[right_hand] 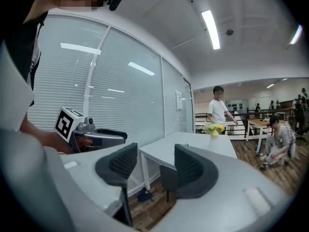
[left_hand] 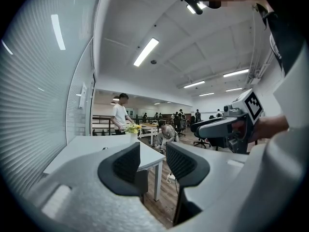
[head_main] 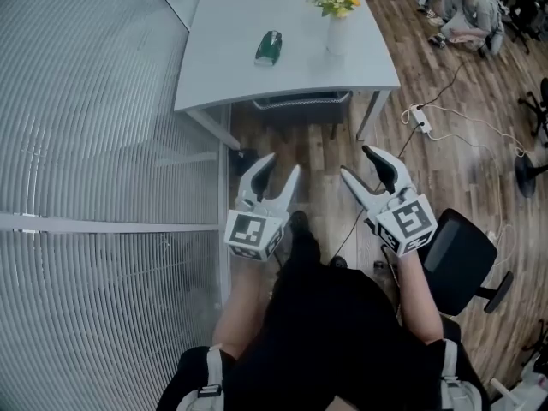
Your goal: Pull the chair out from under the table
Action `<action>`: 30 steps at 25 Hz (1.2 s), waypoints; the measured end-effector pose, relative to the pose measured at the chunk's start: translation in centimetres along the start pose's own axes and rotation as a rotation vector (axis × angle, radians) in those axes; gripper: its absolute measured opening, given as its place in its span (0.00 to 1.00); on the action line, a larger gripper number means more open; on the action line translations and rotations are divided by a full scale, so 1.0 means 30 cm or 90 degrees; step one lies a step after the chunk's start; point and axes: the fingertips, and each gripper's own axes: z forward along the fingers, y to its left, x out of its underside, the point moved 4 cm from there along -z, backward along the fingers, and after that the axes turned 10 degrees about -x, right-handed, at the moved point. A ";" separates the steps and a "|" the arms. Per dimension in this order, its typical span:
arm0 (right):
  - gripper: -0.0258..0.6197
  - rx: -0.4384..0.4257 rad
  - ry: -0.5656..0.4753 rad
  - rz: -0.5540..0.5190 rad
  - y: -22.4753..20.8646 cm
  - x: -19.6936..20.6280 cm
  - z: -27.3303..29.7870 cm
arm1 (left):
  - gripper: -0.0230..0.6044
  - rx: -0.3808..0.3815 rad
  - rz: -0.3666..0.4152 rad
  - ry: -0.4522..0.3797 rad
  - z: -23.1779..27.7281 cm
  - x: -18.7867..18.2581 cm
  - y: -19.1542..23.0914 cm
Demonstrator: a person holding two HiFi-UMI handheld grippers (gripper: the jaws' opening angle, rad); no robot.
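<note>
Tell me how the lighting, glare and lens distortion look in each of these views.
Head view: even light, table sharp, wide lens bows the blinds. Left gripper view: fisheye with black corners, ceiling light blown out. Right gripper view: same black corners, light streaks reflected on the glass wall.

The left hand-held gripper [head_main: 282, 163] and the right hand-held gripper [head_main: 356, 161] each have a pale grey body, two curved jaws with black ribbed pads [left_hand: 126, 163] and a white cube [head_main: 253, 232] with black square markers. The person wears black short-sleeved clothes [head_main: 330, 332], grey shoulder straps [head_main: 210, 371] and a black shoe [head_main: 300, 226].
</note>
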 end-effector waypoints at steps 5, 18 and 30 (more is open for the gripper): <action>0.40 0.011 -0.001 -0.001 -0.096 -0.037 0.174 | 0.29 0.017 0.002 0.004 0.149 -0.009 0.160; 0.40 0.056 0.033 0.000 -0.202 -0.065 0.473 | 0.29 0.067 0.024 0.029 0.375 0.007 0.467; 0.40 0.006 0.164 -0.034 -0.304 0.085 0.609 | 0.29 0.117 0.052 0.118 0.554 0.178 0.500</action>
